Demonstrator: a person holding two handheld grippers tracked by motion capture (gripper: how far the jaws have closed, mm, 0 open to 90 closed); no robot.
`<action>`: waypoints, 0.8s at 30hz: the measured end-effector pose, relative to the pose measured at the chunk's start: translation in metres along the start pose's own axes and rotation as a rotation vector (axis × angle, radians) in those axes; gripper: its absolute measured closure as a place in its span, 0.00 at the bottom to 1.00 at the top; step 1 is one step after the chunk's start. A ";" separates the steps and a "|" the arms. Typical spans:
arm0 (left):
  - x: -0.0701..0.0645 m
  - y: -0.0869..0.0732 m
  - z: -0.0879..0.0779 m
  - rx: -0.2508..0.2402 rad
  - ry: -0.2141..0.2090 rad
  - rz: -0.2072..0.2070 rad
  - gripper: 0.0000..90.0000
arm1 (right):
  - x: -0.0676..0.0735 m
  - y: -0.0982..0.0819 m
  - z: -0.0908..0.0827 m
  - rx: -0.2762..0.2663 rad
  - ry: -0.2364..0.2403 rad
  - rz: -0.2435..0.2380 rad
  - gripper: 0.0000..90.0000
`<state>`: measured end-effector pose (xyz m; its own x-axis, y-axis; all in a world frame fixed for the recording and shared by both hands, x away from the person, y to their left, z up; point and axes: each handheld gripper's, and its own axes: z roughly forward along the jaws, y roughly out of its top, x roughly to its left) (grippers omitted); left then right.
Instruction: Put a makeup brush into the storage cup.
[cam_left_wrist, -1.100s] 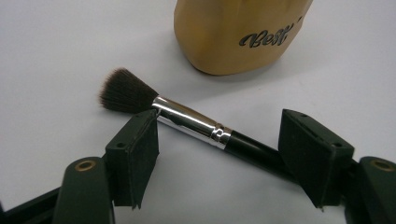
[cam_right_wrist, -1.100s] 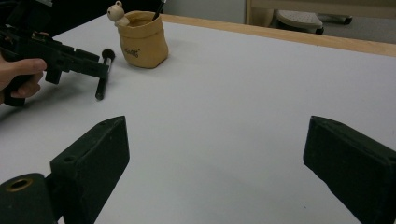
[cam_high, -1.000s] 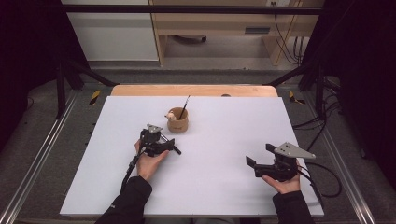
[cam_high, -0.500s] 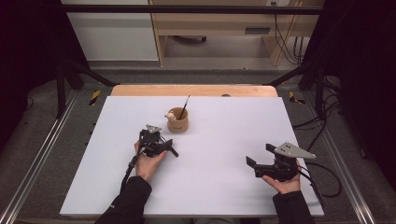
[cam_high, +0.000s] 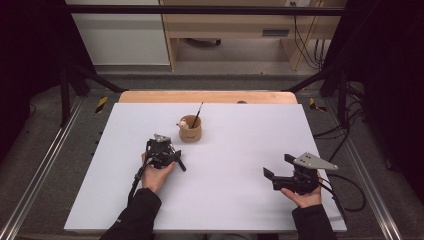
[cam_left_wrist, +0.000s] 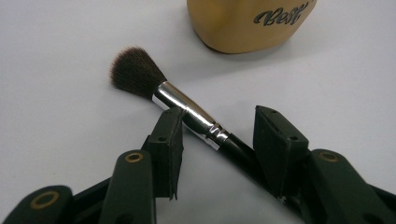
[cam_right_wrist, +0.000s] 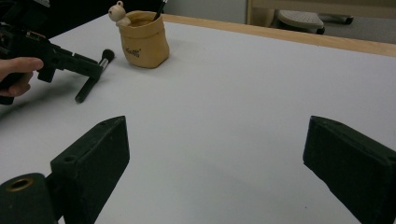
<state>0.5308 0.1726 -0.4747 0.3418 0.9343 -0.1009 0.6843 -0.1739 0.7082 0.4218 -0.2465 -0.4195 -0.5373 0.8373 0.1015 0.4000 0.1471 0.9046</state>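
Note:
A makeup brush (cam_left_wrist: 187, 105) with a dark head, silver ferrule and black handle lies on the white table (cam_high: 235, 150), just short of a tan pouch-shaped cup (cam_high: 190, 131). My left gripper (cam_left_wrist: 217, 135) is open and straddles the brush handle; one jaw touches the ferrule. The high view shows that left gripper (cam_high: 170, 152) left of centre, below the cup. The cup (cam_right_wrist: 142, 42) holds another thin brush and has a small bear figure on its rim. My right gripper (cam_high: 278, 166) stands open over bare table at the front right, nothing between its jaws.
A wooden strip (cam_high: 207, 96) borders the table's far edge. Black frame posts stand at both far corners. Cables (cam_high: 345, 182) trail from the right gripper off the table's right side.

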 end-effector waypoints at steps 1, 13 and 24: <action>0.000 0.000 0.000 0.002 0.000 0.001 0.60 | 0.000 0.000 0.000 0.000 0.000 0.000 0.08; 0.004 0.000 -0.004 0.033 -0.005 0.020 0.67 | 0.000 0.000 0.000 -0.003 -0.001 -0.003 0.08; 0.006 0.001 -0.008 0.058 0.000 0.042 0.74 | 0.000 0.000 0.000 -0.004 -0.001 -0.003 0.09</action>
<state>0.5280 0.1803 -0.4693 0.3708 0.9259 -0.0721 0.7058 -0.2305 0.6699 0.4216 -0.2467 -0.4189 -0.5378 0.8373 0.0985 0.3955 0.1473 0.9066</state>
